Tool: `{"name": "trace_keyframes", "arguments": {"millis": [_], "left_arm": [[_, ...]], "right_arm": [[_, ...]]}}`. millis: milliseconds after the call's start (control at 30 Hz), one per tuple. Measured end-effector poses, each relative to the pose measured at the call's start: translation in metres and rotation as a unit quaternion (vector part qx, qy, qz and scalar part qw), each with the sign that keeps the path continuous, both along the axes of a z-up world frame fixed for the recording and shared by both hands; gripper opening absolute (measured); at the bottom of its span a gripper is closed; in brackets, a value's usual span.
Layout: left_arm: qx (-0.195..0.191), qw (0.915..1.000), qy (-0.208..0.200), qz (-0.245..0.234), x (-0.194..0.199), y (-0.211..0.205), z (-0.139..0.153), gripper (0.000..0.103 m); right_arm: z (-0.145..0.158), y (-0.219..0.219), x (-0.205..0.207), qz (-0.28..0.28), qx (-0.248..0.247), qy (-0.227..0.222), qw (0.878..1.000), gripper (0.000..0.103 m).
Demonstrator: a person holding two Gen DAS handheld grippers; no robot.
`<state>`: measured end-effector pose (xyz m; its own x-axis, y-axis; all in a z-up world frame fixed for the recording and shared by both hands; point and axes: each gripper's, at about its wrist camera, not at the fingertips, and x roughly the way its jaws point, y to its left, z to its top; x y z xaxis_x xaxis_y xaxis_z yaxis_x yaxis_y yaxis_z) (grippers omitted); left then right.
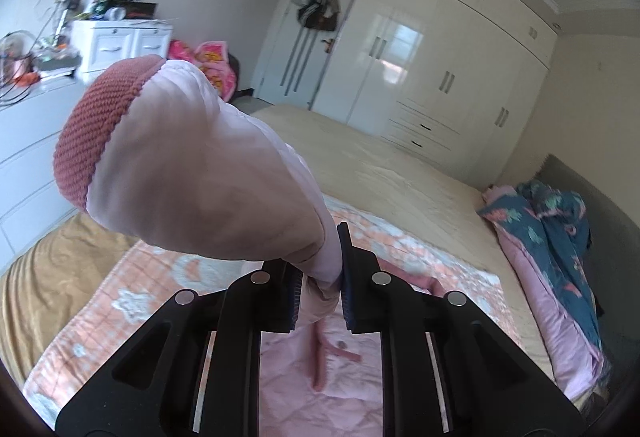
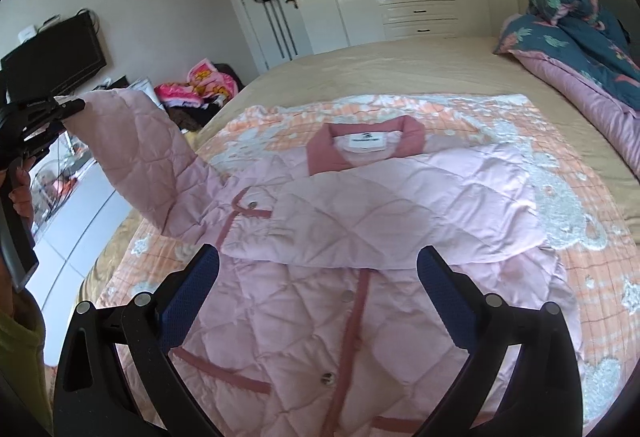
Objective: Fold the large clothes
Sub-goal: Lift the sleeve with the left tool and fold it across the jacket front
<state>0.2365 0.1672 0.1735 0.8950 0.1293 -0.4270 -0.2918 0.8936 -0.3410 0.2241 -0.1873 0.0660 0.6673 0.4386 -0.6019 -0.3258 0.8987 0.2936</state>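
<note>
Pink quilted jacket (image 2: 360, 221) on the bed (image 2: 400, 65), left sleeve (image 1: 192, 173) lifted.

Left gripper (image 1: 320, 277) clamped on the sleeve near its knitted red cuff (image 1: 100, 129); sleeve held up clear of the bed, seen from the right wrist view rising to the left of the jacket body. Jacket lies face up, collar (image 2: 366, 141) away from the camera, on an orange and white patterned blanket (image 2: 580, 221); other sleeve folded across the chest. Right gripper (image 2: 316, 289) hovers above the jacket front, jaws wide apart, nothing between them. Blue floral quilt (image 2: 580, 37) heaped at the headboard end.
</note>
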Motion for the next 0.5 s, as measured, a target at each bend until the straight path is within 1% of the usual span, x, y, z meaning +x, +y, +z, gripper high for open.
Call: {"name": "trace_keyframes", "arguments": {"millis": [167, 367, 433, 500], "left_arm": [[0.015, 0.9994, 0.006, -0.032, 0.015, -0.035, 0.0, 0.009], [0.039, 0.9961, 0.016, -0.078, 0.03, -0.077, -0.011, 0.008], [0.03, 0.9936, 0.022, -0.107, 0.037, -0.094, -0.02, 0.008], [0.029, 0.9915, 0.029, -0.123, 0.04, -0.106, -0.029, 0.008]], "right_arm": [[-0.002, -0.023, 0.0, -0.02, 0.013, 0.004, 1.0, 0.099], [-0.008, -0.044, -0.001, -0.034, 0.026, 0.015, 0.999, 0.099], [-0.009, -0.05, 0.0, -0.04, 0.029, 0.018, 0.999, 0.099], [-0.01, -0.06, 0.0, -0.049, 0.034, 0.02, 0.998, 0.099]]}}
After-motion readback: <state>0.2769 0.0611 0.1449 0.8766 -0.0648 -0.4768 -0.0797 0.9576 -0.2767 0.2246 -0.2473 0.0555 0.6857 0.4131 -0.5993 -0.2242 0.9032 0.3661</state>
